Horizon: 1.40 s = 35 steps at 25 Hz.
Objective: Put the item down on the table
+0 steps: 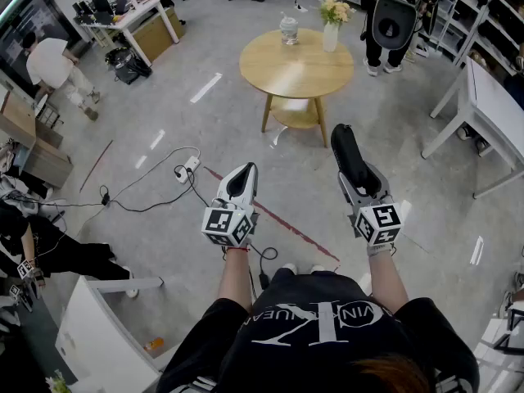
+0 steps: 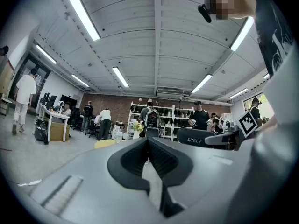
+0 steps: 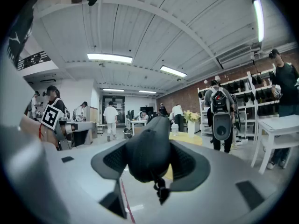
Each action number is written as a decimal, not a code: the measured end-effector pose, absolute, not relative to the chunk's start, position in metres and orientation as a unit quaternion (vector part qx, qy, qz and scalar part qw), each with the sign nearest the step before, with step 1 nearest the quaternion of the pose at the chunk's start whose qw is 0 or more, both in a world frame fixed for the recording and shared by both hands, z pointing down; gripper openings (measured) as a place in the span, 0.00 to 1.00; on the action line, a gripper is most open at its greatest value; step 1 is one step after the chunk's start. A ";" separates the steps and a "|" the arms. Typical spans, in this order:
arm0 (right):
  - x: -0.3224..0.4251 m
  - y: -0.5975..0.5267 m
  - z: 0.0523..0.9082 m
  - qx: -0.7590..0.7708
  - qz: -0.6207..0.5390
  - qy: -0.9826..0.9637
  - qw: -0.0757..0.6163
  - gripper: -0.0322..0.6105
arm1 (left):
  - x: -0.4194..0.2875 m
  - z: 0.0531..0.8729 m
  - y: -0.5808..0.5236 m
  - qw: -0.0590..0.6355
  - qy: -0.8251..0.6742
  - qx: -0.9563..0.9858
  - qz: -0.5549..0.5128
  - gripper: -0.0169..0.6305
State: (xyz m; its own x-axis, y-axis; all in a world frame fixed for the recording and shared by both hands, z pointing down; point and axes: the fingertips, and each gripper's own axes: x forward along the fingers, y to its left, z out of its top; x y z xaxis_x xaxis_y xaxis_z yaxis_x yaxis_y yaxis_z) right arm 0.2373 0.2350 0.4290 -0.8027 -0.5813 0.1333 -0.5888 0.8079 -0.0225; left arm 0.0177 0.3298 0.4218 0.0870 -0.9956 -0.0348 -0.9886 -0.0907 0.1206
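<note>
Landmark: round table (image 1: 278, 72), light wood with a lower shelf under the top, standing on the grey floor in the upper middle of the head view.
On the table: glass jar (image 1: 288, 29) and vase of flowers (image 1: 332, 24), side by side at the table's far edge. The near half of the top is bare.
Task item: black item (image 1: 350, 155), long and rounded. It is off the table, in the air on the table's near side, with its far end toward the table. A short dark pull hangs from its near end.
Right gripper (image 3: 150, 152): jaws spread wide and clamped on the black item, one pad on each flank. It is held about level, well short of the table, to its near right.
Left gripper (image 2: 148, 142): jaws closed with the pads meeting at the tips and nothing between them. It is held level, short of the table to its near left, beside the right gripper but apart from it.
Floor, near side of table: red tape line (image 1: 270, 213) runs slantwise under the grippers.
Floor, near left of table: cables (image 1: 155, 188) and a power strip (image 1: 190, 166).
Right of table: white table (image 1: 495, 109), well apart.
Beyond table: person with a backpack (image 1: 395, 15), standing past the far-right edge.
Left of table: person in a white shirt (image 1: 51, 64), well apart.
</note>
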 end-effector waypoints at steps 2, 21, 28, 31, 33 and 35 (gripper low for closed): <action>0.235 0.236 0.430 0.309 0.030 -0.948 0.062 0.46 | 0.014 0.423 0.330 0.031 -0.676 0.735 -0.051 0.05; 0.201 0.208 0.429 0.321 0.013 -0.945 0.062 0.46 | -0.031 0.419 0.307 0.000 -0.695 0.718 -0.032 0.05; 0.201 0.204 0.434 0.337 0.025 -0.940 0.051 0.46 | -0.043 0.429 0.300 0.014 -0.689 0.724 -0.032 0.05; 0.201 0.199 0.437 0.342 0.029 -0.938 0.056 0.46 | -0.054 0.428 0.299 0.018 -0.695 0.718 -0.038 0.05; 0.200 0.191 0.436 0.345 0.028 -0.937 0.052 0.46 | -0.059 0.427 0.294 0.019 -0.697 0.715 -0.052 0.05; 0.194 0.182 0.436 0.344 0.029 -0.937 0.047 0.46 | -0.061 0.431 0.286 0.020 -0.695 0.717 -0.052 0.05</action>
